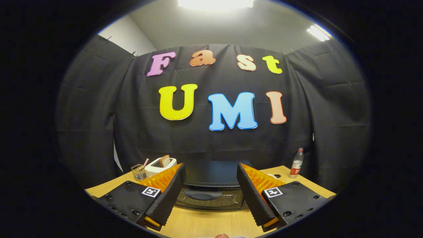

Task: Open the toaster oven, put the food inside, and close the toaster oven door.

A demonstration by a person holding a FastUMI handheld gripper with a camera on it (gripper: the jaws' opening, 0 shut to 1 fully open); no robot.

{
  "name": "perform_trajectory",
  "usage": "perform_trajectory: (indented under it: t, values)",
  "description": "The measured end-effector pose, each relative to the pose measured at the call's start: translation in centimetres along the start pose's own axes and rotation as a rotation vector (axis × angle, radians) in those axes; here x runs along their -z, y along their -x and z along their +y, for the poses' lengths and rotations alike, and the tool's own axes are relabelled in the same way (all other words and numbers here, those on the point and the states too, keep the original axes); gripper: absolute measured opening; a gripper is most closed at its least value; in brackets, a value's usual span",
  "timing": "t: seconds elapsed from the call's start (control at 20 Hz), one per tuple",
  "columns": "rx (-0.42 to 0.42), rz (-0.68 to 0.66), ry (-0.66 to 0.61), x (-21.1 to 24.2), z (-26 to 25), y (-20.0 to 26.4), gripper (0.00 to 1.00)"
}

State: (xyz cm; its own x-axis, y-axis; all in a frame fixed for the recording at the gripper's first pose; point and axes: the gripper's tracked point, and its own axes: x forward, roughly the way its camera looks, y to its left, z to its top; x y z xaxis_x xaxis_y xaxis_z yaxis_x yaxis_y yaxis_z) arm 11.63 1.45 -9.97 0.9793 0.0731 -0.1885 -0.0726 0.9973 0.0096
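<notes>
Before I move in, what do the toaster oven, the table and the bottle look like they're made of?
Toaster oven: dark casing with a dull sheen, probably painted metal; the door looks like dark glass, its handle moulded plastic. Table: light wood or wood-look laminate, with visible grain. Bottle: clear plastic, see-through, with a coloured cap. The claw is open, its fingers either side of the oven door.

You've got a smooth, pale wood-grain table (205, 224) under your spread gripper (210, 180), its fingers (172, 195) ribbed and matt. The toaster oven (211, 188) centre frame looks dark, glossy. Wire-mesh holder (138, 172) lower left; clear plastic bottle (297, 163) lower right.
</notes>
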Motion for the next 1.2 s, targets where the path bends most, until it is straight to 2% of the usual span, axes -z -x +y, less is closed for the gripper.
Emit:
perform_trajectory:
  t: [0.55, 0.85, 1.2]
  values:
    - [-0.004, 0.176, 0.04, 7.5, 1.2, -7.8, 0.98]
    - [0.022, 0.283, 0.029, 11.7, 1.0, -8.4, 0.98]
    - [0.023, 0.243, 0.028, 11.9, 0.8, -8.1, 0.99]
